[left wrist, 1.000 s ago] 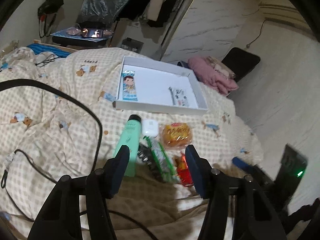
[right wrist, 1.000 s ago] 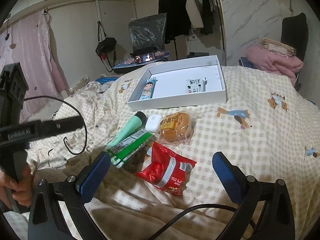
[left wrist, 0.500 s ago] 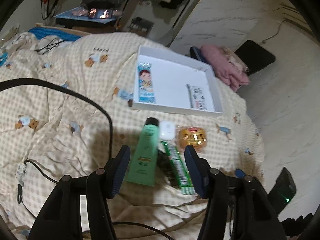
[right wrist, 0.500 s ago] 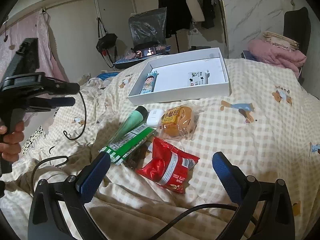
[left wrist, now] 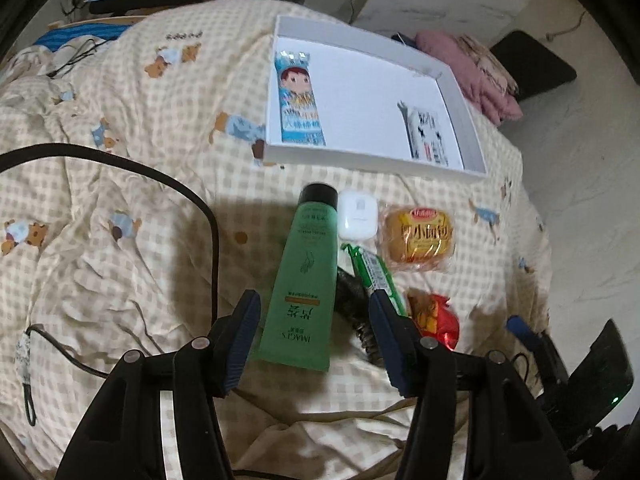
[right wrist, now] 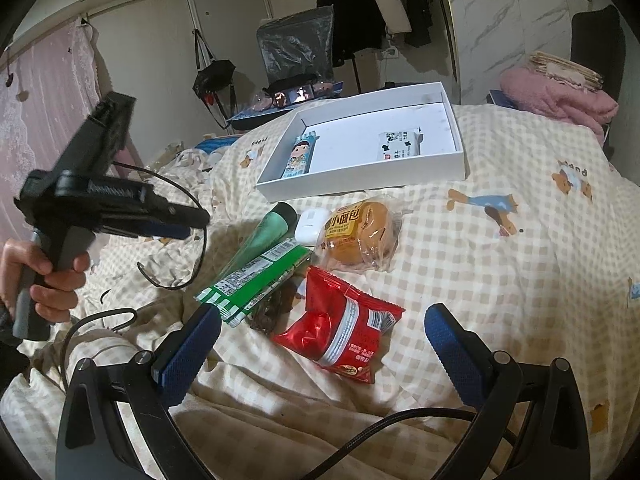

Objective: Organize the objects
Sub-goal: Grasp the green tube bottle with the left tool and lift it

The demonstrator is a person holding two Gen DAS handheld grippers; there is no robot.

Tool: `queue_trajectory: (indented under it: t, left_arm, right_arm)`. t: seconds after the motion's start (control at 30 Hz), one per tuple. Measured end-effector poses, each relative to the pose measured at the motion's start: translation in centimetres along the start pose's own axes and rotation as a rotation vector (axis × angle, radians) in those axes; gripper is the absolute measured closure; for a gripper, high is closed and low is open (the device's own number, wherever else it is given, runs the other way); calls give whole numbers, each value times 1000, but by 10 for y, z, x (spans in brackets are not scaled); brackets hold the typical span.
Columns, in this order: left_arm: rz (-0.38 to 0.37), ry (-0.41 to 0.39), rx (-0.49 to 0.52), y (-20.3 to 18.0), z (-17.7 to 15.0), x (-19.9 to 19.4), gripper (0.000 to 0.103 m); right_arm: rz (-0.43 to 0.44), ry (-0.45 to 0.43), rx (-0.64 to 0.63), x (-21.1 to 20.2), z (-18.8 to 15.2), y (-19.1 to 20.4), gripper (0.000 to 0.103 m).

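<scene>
Bed (left wrist: 120,168), checked bear quilt, carries everything. White box (left wrist: 472,168) well ahead of both grippers; holds blue snack bar (left wrist: 299,108) and white wipes pack (left wrist: 428,136). Green tube (left wrist: 304,280) directly between fingers of left gripper (left wrist: 314,332), cap pointing away toward box. Left gripper wide, empty. Right gripper (right wrist: 320,344) wide, empty, hovering near red snack packet (right wrist: 340,328). Bun (right wrist: 360,232), green wrapper (right wrist: 256,280), earbud case (right wrist: 310,222) just ahead.

Step, by judgement: lining up on tube. Next: descend, close across tube body, carry to box.
</scene>
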State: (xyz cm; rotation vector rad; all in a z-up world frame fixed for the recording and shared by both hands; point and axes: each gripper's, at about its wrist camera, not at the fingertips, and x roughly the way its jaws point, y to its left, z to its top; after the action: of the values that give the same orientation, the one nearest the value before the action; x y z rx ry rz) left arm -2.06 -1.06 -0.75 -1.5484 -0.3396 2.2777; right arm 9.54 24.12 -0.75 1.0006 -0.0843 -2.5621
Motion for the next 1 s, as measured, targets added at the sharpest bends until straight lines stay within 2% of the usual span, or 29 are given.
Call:
queue_trajectory:
  t: [0.2,0.33,0.4,0.5,0.6,0.7,0.77,0.83,0.87,1.0]
  left_arm:
    - [61,39,87,-9,4,21,42]
    - [29,63,92,-9,14,39,43]
    - [31,63,81,-6,21,47,49]
    - [-30,75,10,6,31,57,50]
    - [-44,101,-32,16,37,69,50]
    - [-29,135,-55,23,37,82,41]
    - [-7,162,-60,24,34,89,38]
    - [-9,135,-36,21,31,87,42]
    - [-14,125,-19,19,30,85,51]
    - [5,73,11,14,28,70,51]
  right_arm:
    - [2,6,1,1,0,0,1]
    - [2,9,1,2,0,1,1]
    - [3,11,1,2,0,0,1]
    - [5,14,2,3,0,0,1]
    - [9,21,3,5,0,-1,1]
    - [10,24,4,6,1,-1,1]
    - [9,25,3,7,1,-1,1]
    - [10,26,3,7,1,-1,1]
    - [9,26,3,7,1,-1,1]
    - [9,27,3,7,1,-1,1]
